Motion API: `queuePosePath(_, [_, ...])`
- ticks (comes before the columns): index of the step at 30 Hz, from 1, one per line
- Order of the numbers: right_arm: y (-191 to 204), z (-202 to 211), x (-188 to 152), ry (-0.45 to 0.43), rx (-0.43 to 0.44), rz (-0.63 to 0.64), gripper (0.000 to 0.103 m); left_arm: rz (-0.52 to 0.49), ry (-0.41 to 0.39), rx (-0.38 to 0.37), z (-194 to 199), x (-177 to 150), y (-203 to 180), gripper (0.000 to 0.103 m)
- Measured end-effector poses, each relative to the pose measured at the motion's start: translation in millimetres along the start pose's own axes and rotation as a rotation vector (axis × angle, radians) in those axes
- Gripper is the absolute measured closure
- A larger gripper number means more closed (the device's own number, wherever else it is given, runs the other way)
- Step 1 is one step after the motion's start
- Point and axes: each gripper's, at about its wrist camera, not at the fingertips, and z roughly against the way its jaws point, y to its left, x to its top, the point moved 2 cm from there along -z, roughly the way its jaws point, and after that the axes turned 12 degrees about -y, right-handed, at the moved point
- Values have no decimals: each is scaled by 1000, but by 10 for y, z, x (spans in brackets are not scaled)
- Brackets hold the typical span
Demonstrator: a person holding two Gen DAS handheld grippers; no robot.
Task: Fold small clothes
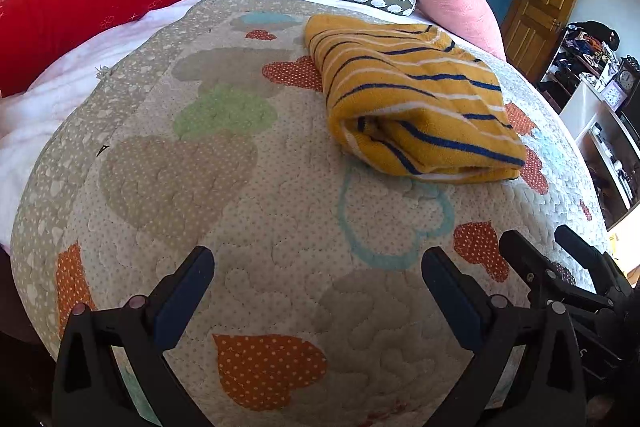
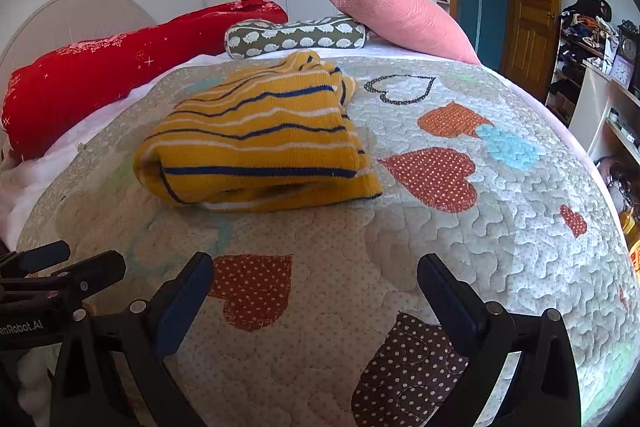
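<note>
A yellow knit garment with blue and white stripes [image 1: 416, 103] lies folded into a thick bundle on the heart-patterned quilt [image 1: 248, 227]. It also shows in the right wrist view [image 2: 256, 143]. My left gripper [image 1: 318, 263] is open and empty, hovering over the quilt in front of the garment, apart from it. My right gripper [image 2: 314, 267] is open and empty, also short of the garment. The right gripper's fingers [image 1: 520, 247] show at the lower right of the left wrist view; the left gripper's fingers [image 2: 96, 267] show at the lower left of the right wrist view.
A red bolster [image 2: 120, 67], a hedgehog-print pillow [image 2: 296, 35] and a pink cushion [image 2: 400, 19] lie along the bed's far side. A wooden door [image 2: 532, 11] and cluttered shelves [image 2: 592, 39] stand to the right. The quilt [image 2: 500, 227] drops off at the right edge.
</note>
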Motion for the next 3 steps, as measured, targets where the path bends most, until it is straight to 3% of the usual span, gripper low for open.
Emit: queuePosePath(3, [-30,-32,-27,31,-6,-25,0,9,-8,-2,55,17,8,0])
